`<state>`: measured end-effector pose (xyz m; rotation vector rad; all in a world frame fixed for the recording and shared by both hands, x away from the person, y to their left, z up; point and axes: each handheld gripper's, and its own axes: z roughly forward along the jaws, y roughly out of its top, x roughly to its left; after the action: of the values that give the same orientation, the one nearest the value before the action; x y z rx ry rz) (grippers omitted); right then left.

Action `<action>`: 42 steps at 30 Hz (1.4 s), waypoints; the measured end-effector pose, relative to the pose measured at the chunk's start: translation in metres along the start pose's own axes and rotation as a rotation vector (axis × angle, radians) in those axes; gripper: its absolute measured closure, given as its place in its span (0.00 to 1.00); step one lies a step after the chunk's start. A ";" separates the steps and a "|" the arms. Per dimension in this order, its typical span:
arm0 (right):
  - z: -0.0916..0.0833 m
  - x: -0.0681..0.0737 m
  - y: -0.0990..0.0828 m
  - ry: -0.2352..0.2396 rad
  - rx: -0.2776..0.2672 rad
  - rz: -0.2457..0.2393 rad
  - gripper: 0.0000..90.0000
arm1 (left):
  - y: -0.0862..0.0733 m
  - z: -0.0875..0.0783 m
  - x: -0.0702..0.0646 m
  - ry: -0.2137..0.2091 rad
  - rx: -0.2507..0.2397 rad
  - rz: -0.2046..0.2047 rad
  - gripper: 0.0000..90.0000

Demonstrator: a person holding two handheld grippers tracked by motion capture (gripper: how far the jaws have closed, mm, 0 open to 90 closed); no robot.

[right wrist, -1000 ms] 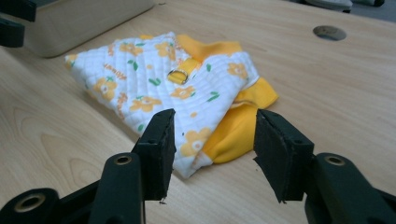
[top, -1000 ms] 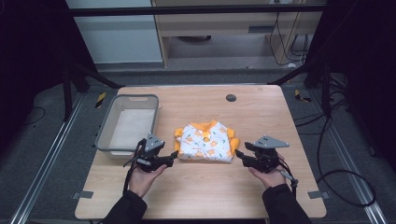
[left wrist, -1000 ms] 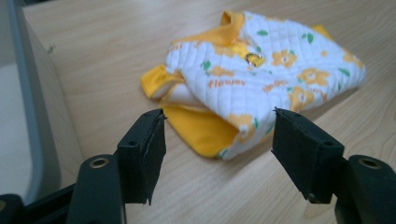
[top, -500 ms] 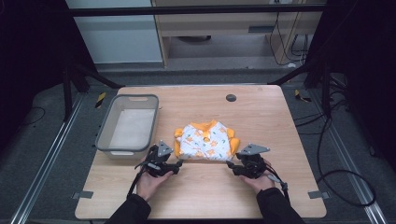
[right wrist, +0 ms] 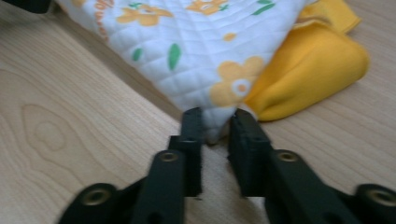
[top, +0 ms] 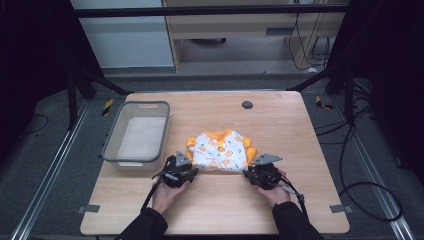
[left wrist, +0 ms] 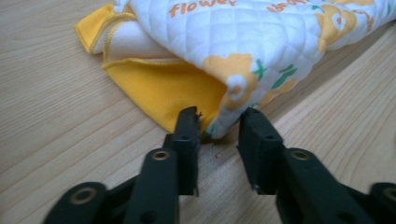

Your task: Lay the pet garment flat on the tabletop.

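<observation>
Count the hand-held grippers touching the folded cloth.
2. The left hand-held gripper sits at the cloth's near-left corner, the right hand-held gripper at its near-right corner; each has a corner between its jaws.

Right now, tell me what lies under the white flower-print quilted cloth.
Under the white quilted cloth yellow fabric pokes out at both near corners, all resting on the wooden table. Whether anything else is folded inside is covered.

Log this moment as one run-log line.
left gripper: jaws just closing around garment near corner, gap on one side | right gripper: jaws just closing, pinching other near corner | garment: flat on table | bin: untouched
</observation>
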<state>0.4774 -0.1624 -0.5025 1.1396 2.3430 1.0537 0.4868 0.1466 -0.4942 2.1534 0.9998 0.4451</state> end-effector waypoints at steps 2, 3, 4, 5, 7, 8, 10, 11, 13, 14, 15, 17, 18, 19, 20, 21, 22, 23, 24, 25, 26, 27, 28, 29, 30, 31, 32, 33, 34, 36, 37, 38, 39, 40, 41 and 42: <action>0.000 0.000 0.000 0.006 0.005 0.007 0.90 | 0.000 0.000 0.000 0.000 -0.001 -0.002 0.85; 0.000 0.001 0.001 0.015 0.012 0.011 0.94 | 0.001 0.000 0.000 -0.001 0.000 -0.001 0.85; 0.000 0.002 0.002 0.024 0.018 0.011 0.97 | 0.001 0.000 0.000 -0.007 0.001 0.001 0.89; 0.000 0.002 0.002 0.037 0.023 0.018 0.98 | 0.001 0.000 0.000 -0.019 0.004 -0.005 0.96; -0.001 0.003 0.004 0.055 0.031 0.021 0.99 | 0.001 0.000 0.000 -0.028 0.010 -0.005 0.97; -0.002 0.004 0.004 0.061 0.033 0.016 0.99 | 0.001 0.000 0.000 -0.031 0.012 -0.007 0.98; -0.005 0.003 0.005 0.070 0.023 0.010 0.99 | 0.001 -0.003 0.001 -0.042 0.011 -0.005 0.98; -0.007 0.003 0.006 0.075 0.019 0.014 0.99 | 0.002 -0.005 0.001 -0.046 0.003 -0.010 0.98; -0.013 0.002 0.007 0.090 -0.003 0.018 0.99 | 0.004 -0.013 0.001 -0.062 -0.019 -0.016 0.99; -0.016 0.003 0.007 0.099 -0.011 0.028 0.99 | 0.005 -0.018 0.001 -0.070 -0.033 -0.017 0.99; -0.021 0.003 0.007 0.108 -0.022 0.028 0.99 | 0.006 -0.022 0.000 -0.075 -0.043 -0.016 0.99; -0.030 0.005 0.007 0.134 -0.040 0.026 0.99 | 0.007 -0.032 -0.002 -0.088 -0.068 -0.012 0.99; -0.034 0.006 0.007 0.146 -0.054 0.022 0.99 | 0.007 -0.036 -0.002 -0.095 -0.075 -0.013 0.99; -0.037 0.007 0.007 0.151 -0.063 0.017 0.99 | 0.007 -0.040 -0.003 -0.101 -0.081 -0.013 0.99; -0.041 0.009 0.007 0.158 -0.068 0.016 0.99 | 0.007 -0.044 -0.005 -0.106 -0.085 -0.005 0.99; -0.044 0.010 0.006 0.166 -0.079 0.011 0.99 | 0.007 -0.048 -0.006 -0.113 -0.092 -0.005 0.99; -0.048 0.011 0.006 0.174 -0.090 0.006 0.99 | 0.006 -0.053 -0.007 -0.121 -0.100 -0.003 0.99; -0.056 0.013 0.006 0.188 -0.110 0.001 0.99 | 0.006 -0.063 -0.009 -0.136 -0.119 -0.003 0.99; -0.056 0.013 0.006 0.188 -0.110 0.001 0.99 | 0.006 -0.063 -0.009 -0.136 -0.119 -0.003 0.99; -0.061 0.014 0.005 0.198 -0.122 0.002 0.99 | 0.007 -0.068 -0.010 -0.144 -0.129 0.001 0.99; -0.065 0.014 0.006 0.210 -0.136 0.004 0.99 | 0.007 -0.074 -0.011 -0.150 -0.144 0.004 0.99; -0.070 0.015 0.007 0.218 -0.150 0.006 0.99 | 0.009 -0.081 -0.012 -0.157 -0.162 0.009 0.99; -0.076 0.016 0.009 0.226 -0.167 0.005 0.99 | 0.011 -0.086 -0.012 -0.159 -0.173 0.011 0.99; -0.080 0.016 0.011 0.235 -0.180 0.006 0.99 | 0.013 -0.089 -0.012 -0.162 -0.186 0.010 0.99; -0.083 0.015 0.015 0.246 -0.196 0.017 0.99 | 0.017 -0.090 -0.010 -0.158 -0.191 0.008 0.99; -0.083 0.015 0.015 0.246 -0.196 0.017 0.99 | 0.017 -0.090 -0.010 -0.158 -0.191 0.008 0.99; -0.081 0.010 0.023 0.246 -0.192 0.049 0.99 | 0.020 -0.086 -0.007 -0.154 -0.185 -0.003 0.99; -0.078 0.007 0.026 0.242 -0.190 0.054 0.99 | 0.024 -0.076 -0.001 -0.153 -0.172 -0.030 0.99; -0.073 0.003 0.031 0.226 -0.183 0.065 0.99 | 0.026 -0.069 0.003 -0.146 -0.157 -0.038 0.99; -0.058 -0.006 0.039 0.198 -0.158 0.101 0.99 | 0.030 -0.051 0.010 -0.114 -0.130 -0.062 0.99; -0.049 -0.010 0.042 0.178 -0.150 0.111 0.99 | 0.031 -0.042 0.014 -0.097 -0.113 -0.076 0.99; -0.039 -0.014 0.044 0.152 -0.138 0.121 0.99 | 0.031 -0.033 0.018 -0.079 -0.100 -0.095 0.98; -0.029 -0.017 0.046 0.129 -0.128 0.137 0.98 | 0.031 -0.024 0.022 -0.070 -0.084 -0.113 0.98; -0.020 -0.019 0.045 0.103 -0.119 0.140 0.98 | 0.030 -0.016 0.025 -0.057 -0.074 -0.128 0.98; -0.020 -0.019 0.045 0.103 -0.119 0.140 0.98 | 0.030 -0.016 0.025 -0.057 -0.074 -0.128 0.97; -0.011 -0.019 0.045 0.073 -0.108 0.137 0.97 | 0.028 -0.010 0.027 -0.056 -0.065 -0.146 0.97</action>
<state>0.5066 -0.1645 -0.4623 1.2553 2.2581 1.2735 0.5135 0.1594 -0.4665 2.0087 1.0882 0.3411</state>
